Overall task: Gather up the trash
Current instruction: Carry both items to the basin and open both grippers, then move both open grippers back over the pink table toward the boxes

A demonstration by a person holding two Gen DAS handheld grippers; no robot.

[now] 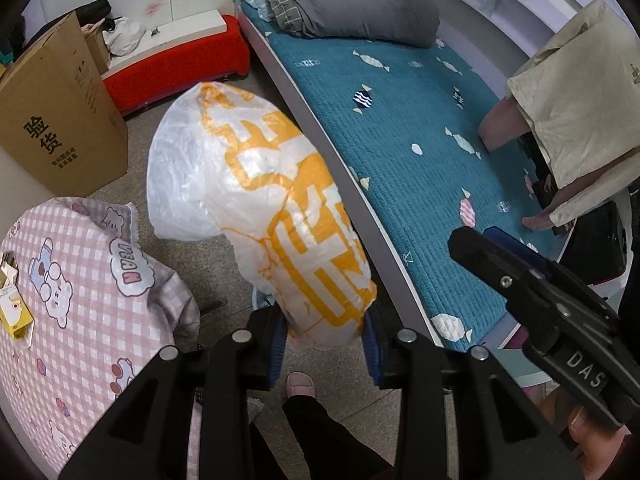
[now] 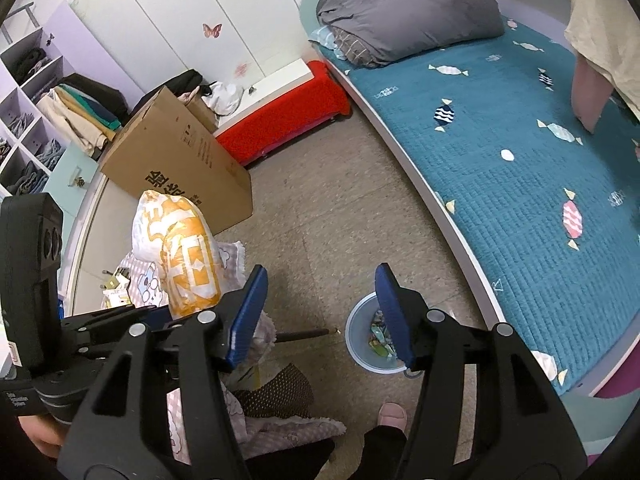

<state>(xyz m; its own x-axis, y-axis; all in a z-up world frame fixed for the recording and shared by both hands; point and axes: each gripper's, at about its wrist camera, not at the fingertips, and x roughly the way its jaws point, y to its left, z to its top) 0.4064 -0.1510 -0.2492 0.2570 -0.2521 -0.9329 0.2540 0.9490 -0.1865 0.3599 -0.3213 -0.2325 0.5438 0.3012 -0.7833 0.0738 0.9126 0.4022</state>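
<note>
At the far left of the left wrist view a desk carries a pink checked cloth printed with bears, and a small yellow carton lies at its left edge. Behind it a tall cardboard box printed with black characters stands on the floor, and a red bench runs along the wall beyond. Just right of the desk, the left gripper is clamped on the lower end of a white plastic bag with orange lettering; the bag is puffed out and rises away from the blue finger pads, held in the air above the tiled floor. Further right lies the bed with a teal candy-print cover and a folded grey quilt at its head. At the right edge the right gripper shows side-on, over the edge of the bed. In the right wrist view, the same bag stands at the left over the desk, in front of the cardboard box. The right gripper is spread wide with nothing between its blue pads. Below and between them a round blue bin sits on the floor near the bed's edge, with coloured wrappers lying inside.
</note>
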